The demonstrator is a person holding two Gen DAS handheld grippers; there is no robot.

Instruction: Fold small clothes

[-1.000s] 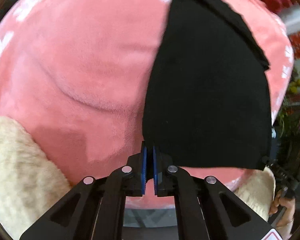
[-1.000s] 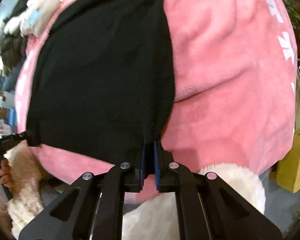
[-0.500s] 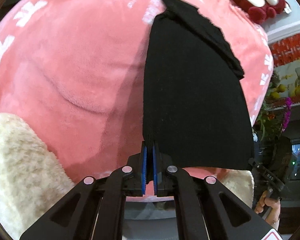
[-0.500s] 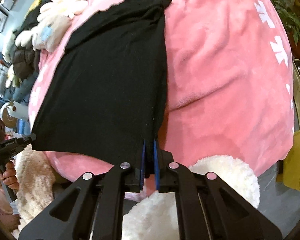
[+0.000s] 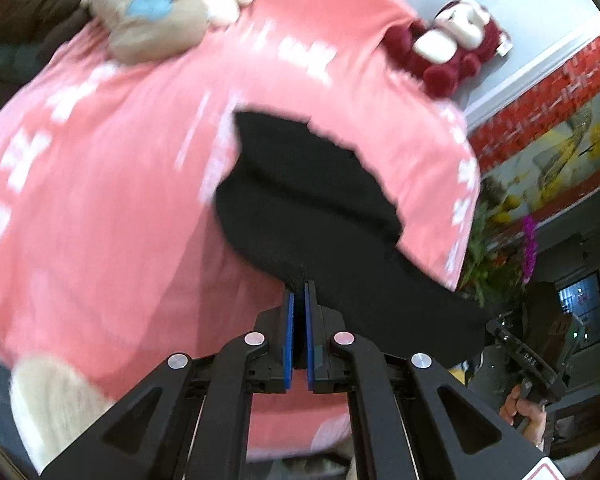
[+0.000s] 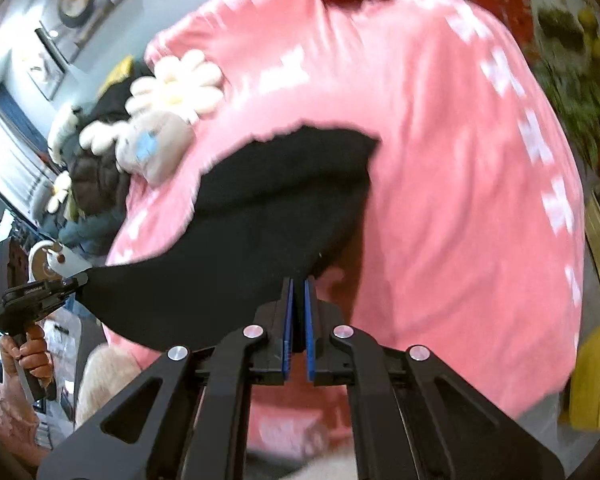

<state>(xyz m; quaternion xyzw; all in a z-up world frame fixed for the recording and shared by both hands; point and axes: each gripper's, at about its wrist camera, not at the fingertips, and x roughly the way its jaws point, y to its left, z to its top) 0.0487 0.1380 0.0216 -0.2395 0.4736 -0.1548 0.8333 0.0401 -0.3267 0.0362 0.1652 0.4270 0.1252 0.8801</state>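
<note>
The black garment [image 5: 320,216] hangs slack between two corners, its far edge resting on the pink blanket [image 5: 100,200]; the left claw [image 5: 299,300] and right claw [image 6: 299,284] are each clamped tight on a near corner. This looks like the fold's lift; next, both corners likely need carrying forward together to meet the far edge. Only the right view shows the wall clock [image 6: 76,0]; only the left shows the red plush toy [image 5: 452,52] whole.
</note>
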